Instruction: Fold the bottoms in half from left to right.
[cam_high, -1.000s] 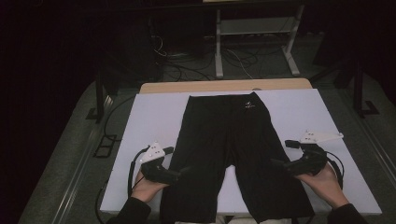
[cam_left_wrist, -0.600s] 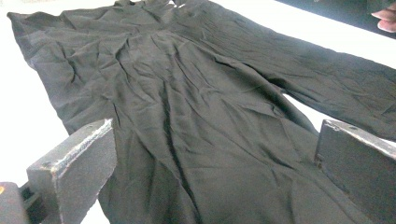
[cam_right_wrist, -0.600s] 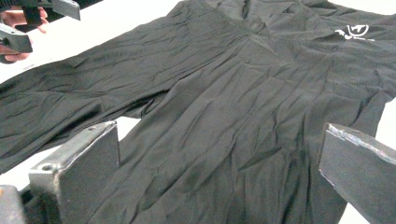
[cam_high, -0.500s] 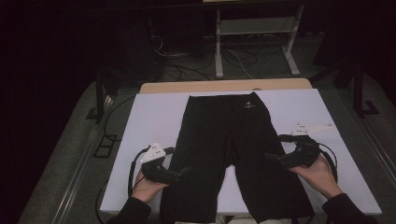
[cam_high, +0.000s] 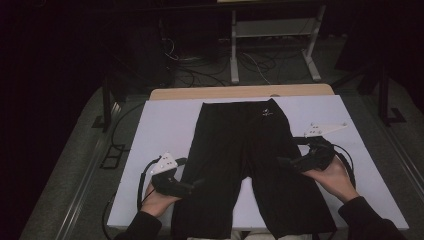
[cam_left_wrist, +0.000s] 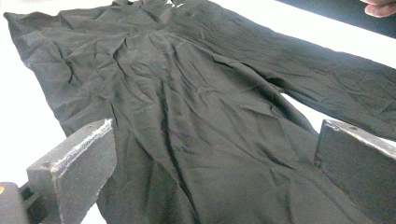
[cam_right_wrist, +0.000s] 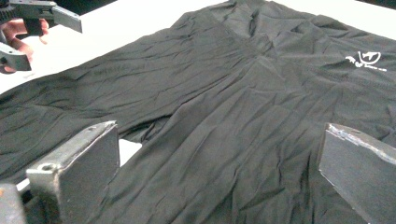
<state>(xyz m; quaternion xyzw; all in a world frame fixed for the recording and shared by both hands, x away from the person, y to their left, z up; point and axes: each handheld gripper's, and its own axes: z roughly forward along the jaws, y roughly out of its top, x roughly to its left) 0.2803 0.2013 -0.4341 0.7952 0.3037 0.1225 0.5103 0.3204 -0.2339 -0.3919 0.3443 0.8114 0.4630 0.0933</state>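
Black shorts (cam_high: 245, 150) lie flat on a white table (cam_high: 165, 125), waistband at the far side, both legs toward the person. A small white logo (cam_high: 265, 113) marks the waist, logo (cam_right_wrist: 365, 59) also in the right gripper view. My left gripper (cam_high: 195, 184) hovers over the outer edge of the left leg, jaws wide apart above the cloth (cam_left_wrist: 196, 130). My right gripper (cam_high: 282, 161) is at the outer edge of the right leg, open too, with the fabric (cam_right_wrist: 224, 140) spread below. The left gripper (cam_right_wrist: 32, 32) appears far off in the right gripper view.
The table's wooden far edge (cam_high: 240, 92) borders dark floor with cables and a metal stand (cam_high: 272, 45). The shorts' leg hems reach the table's near edge. Bare white surface lies on both sides of the shorts.
My right gripper has moved away from the person and inward along the right leg. The left gripper has stayed almost still over the left leg.
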